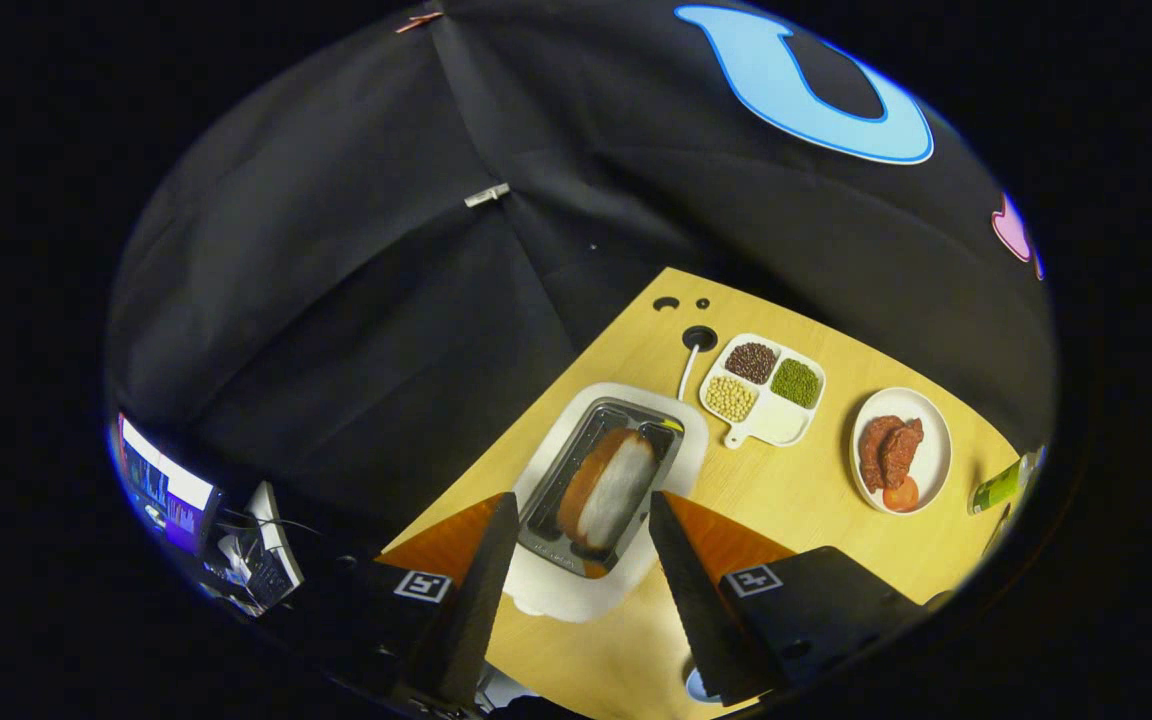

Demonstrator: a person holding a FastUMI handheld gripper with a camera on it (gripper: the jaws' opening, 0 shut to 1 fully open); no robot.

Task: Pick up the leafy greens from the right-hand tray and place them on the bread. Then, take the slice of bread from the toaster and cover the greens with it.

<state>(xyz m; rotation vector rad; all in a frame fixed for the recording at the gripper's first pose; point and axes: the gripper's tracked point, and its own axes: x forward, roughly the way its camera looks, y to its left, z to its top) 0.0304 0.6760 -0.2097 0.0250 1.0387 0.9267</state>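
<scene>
A: Position of the slice of bread (608, 489)?
B: Standing on edge in the slot of the toaster (604, 483), brown crust toward the left finger, pale face toward the right. Long axis along the slot, running from between the fingertips away toward the far end of the table (796, 490).
A: And the gripper (584, 508)?
B: Spread wide, hovering above the toaster, one finger over each side. Touching nothing, as far as can be told.
A: Beyond the toaster?
B: A divided dish (764, 390) with three kinds of beans, handle pointing back toward the fingers. To its right, a round plate (902, 450) with meat pieces and a tomato slice.
A: Leafy greens?
B: Possibly the green thing (1004, 483) right of the plate; too cut off to tell.
</scene>
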